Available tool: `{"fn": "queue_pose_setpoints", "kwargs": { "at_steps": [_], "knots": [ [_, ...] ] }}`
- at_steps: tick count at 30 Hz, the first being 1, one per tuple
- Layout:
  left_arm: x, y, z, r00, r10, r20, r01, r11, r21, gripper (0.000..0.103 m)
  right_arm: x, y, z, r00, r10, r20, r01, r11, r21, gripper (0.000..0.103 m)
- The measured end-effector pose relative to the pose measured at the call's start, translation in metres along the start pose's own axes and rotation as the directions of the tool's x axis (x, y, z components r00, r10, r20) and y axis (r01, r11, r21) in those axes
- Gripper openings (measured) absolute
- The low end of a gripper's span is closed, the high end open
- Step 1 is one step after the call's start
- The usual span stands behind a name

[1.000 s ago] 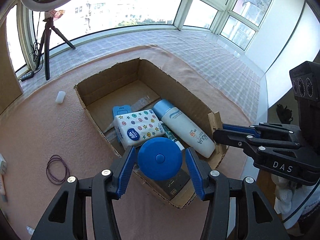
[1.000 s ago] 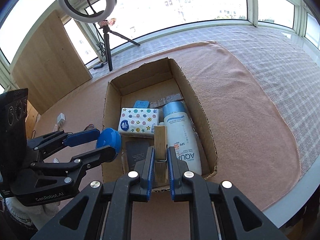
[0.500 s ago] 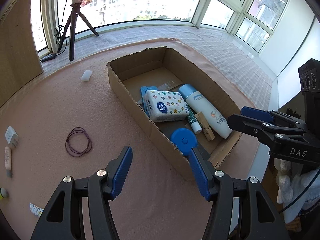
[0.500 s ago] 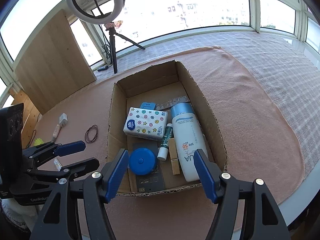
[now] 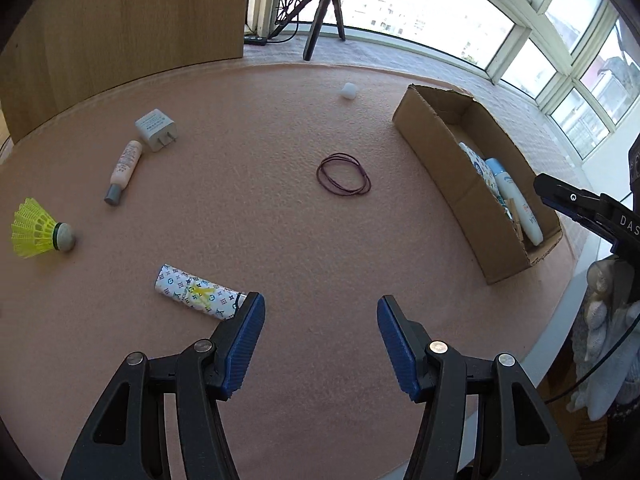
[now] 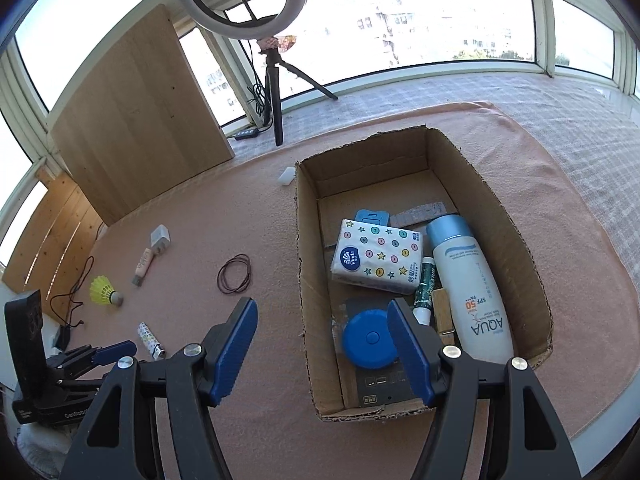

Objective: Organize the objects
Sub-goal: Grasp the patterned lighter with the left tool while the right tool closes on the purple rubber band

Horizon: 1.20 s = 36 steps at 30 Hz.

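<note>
My left gripper is open and empty above the pink cloth, just right of a patterned lighter. A yellow shuttlecock, a small tube, a white charger, a dark hair tie and a white block lie loose. My right gripper is open and empty over the near left edge of the cardboard box. The box holds a blue round case, a tissue pack, a sunscreen bottle, a lip balm and a wooden clothespin.
A ring light on a tripod stands at the back by the windows. A wooden board leans at the back left. The table edge runs close along the box's near side.
Both grippers opened: the blue case and the clothespin now lie in the box. My left gripper then swung left, away from the box, over the loose items.
</note>
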<state>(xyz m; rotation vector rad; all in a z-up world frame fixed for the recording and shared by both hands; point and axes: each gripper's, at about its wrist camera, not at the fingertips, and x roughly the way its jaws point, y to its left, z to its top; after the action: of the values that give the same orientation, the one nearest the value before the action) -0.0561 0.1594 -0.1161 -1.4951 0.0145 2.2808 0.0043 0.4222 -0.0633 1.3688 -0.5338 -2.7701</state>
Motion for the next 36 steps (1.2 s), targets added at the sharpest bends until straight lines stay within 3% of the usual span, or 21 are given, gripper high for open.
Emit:
{"fn": "queue_pose_setpoints", "kwargs": {
  "at_steps": [5,9,12,17,21,31,36],
  "knots": [
    [-0.003,0.039,-0.011,1.0,0.025,-0.006,-0.025,0.999,-0.048,0.062,0.012,0.038,0.003,0.998,0.049,-0.048,-0.053,0.996,-0.07,0.064],
    [0.007,0.055,-0.013,0.999,-0.022,-0.047,0.018,0.995,-0.098,0.062,0.033,0.062,0.004,0.996,0.032,-0.086,-0.042,0.992,-0.117,0.064],
    [0.015,0.06,-0.012,0.995,-0.072,-0.068,0.063,0.989,-0.131,0.062,0.05,0.068,0.007,0.994,0.02,-0.111,-0.031,0.995,-0.096,0.064],
    [0.031,0.058,-0.003,0.995,-0.055,-0.087,0.043,0.991,-0.127,0.062,0.075,0.079,0.018,0.986,0.042,-0.16,-0.057,0.994,-0.089,0.064],
    [0.047,0.065,0.006,0.992,-0.064,-0.104,0.044,0.982,-0.186,0.062,0.099,0.089,0.029,0.975,0.04,-0.218,-0.06,0.994,-0.089,0.064],
    [0.064,0.056,0.035,0.997,-0.003,-0.077,-0.005,0.995,-0.102,0.062,0.165,0.1,0.045,0.937,-0.039,-0.348,-0.006,0.992,-0.126,0.064],
    [0.069,0.047,0.039,0.996,0.062,-0.061,-0.063,0.998,-0.026,0.05,0.182,0.098,0.041,0.922,-0.07,-0.382,0.011,0.988,-0.154,0.064]
  ]
}}
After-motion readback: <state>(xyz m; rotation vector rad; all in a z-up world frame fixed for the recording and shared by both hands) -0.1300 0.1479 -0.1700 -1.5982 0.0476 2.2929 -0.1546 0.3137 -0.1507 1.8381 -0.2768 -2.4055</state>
